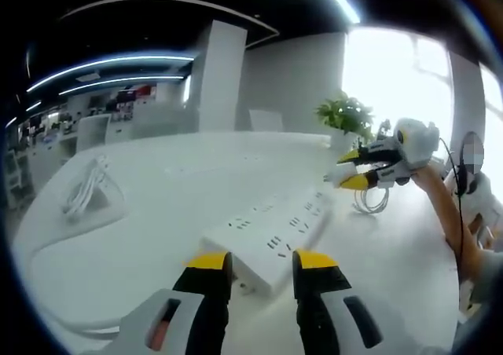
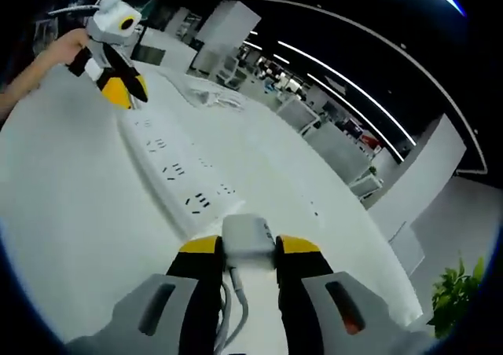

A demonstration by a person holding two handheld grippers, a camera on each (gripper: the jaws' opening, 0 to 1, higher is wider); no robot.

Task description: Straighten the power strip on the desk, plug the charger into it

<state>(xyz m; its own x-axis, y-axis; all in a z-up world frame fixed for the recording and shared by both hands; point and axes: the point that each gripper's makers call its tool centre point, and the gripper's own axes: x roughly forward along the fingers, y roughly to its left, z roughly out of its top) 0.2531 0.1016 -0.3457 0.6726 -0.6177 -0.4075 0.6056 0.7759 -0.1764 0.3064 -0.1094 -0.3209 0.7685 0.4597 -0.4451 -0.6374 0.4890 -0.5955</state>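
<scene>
A long white power strip [image 1: 271, 233] lies on the white desk [image 1: 157, 214], running away from my left gripper [image 1: 261, 261]. That gripper's yellow-tipped jaws stand open at the strip's near end, with nothing clamped between them. My right gripper [image 2: 247, 247] is shut on a small white charger [image 2: 247, 236], whose cable [image 2: 233, 296] trails down between the jaws. It hovers just off one end of the power strip [image 2: 169, 162]. The left gripper [image 2: 118, 76] shows at the strip's far end, held by a hand. The right gripper [image 1: 354, 169] hangs above the desk beyond the strip.
A coil of white cable [image 1: 369, 202] lies under the right gripper. Another white cable bundle [image 1: 88, 186] sits at the desk's left side. A green plant [image 1: 346, 115] stands at the far edge. A person's arm [image 1: 448, 206] reaches in from the right.
</scene>
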